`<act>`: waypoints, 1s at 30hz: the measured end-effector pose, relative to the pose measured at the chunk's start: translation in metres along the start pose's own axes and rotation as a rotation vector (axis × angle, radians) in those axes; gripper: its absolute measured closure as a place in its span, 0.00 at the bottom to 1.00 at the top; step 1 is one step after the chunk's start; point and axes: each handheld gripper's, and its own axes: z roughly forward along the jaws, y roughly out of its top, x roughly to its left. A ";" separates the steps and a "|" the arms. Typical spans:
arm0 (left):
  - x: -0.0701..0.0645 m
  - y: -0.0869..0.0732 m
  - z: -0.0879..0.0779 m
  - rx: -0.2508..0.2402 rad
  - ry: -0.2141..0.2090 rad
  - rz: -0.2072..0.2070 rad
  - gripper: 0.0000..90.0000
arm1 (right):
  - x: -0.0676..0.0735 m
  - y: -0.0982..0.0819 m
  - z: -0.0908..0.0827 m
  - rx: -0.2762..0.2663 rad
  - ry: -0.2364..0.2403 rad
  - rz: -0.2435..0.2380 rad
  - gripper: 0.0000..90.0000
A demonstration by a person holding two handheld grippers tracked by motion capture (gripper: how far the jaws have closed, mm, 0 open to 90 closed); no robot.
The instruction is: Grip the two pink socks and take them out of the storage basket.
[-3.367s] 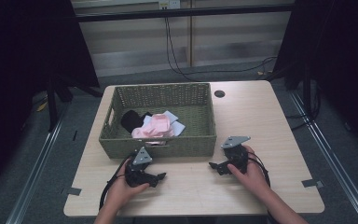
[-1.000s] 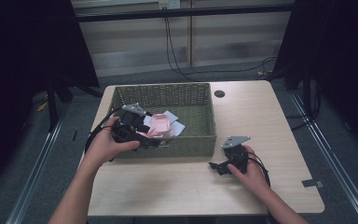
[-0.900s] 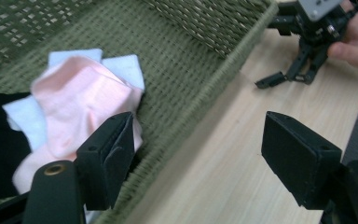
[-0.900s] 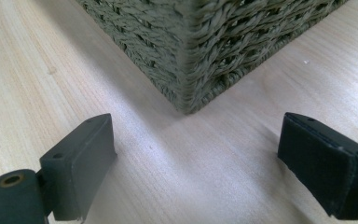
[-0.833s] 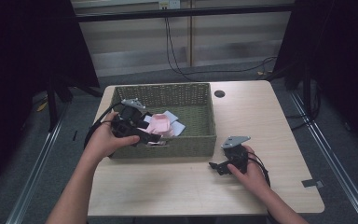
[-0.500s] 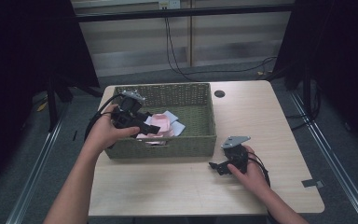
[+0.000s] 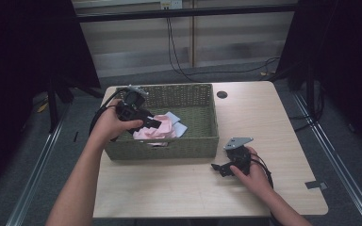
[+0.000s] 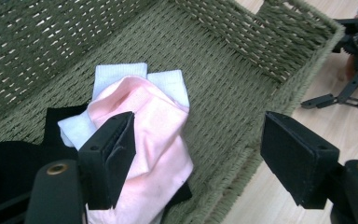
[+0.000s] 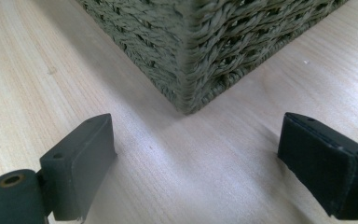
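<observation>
A green woven basket [image 7: 188,96] stands on the wooden table and holds a pink cloth [image 7: 158,128], white socks [image 7: 176,121] and a black garment [image 8: 9,158]. My left gripper [image 7: 151,123] hovers open over the basket's left part, jaws wide apart above the pink cloth [image 8: 156,135] and touching nothing. The white socks [image 8: 121,74] lie under the pink cloth. My right gripper [image 7: 219,168] rests open on the table in front of the basket's near right corner [image 9: 191,60], with nothing between its jaws.
The wooden table [image 7: 283,122] has free surface right of the basket and along its front edge. A dark round hole [image 7: 222,94] sits in the tabletop behind the basket. Black cables trail from both grippers. Dark curtains and metal floor rails flank the table.
My left gripper has lifted from the table's front, travelled over the basket's left side and now points down at the clothes. The right gripper has stayed put.
</observation>
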 end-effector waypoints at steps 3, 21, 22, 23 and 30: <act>0.005 0.003 0.005 0.009 0.009 -0.015 0.29 | 0.000 0.000 0.000 -0.003 -0.001 -0.002 0.11; 0.033 0.004 0.051 0.140 0.025 -0.051 0.30 | -0.001 0.000 0.000 -0.003 0.001 -0.007 0.11; 0.034 0.004 0.055 0.143 0.023 -0.055 0.30 | -0.001 0.000 0.000 -0.001 0.001 -0.007 0.11; 0.036 0.003 0.062 0.152 0.017 -0.050 0.30 | 0.000 0.000 0.000 -0.002 0.000 -0.007 0.11; 0.039 0.001 0.081 0.188 -0.005 -0.051 0.31 | 0.000 0.000 0.000 -0.002 0.000 -0.007 0.11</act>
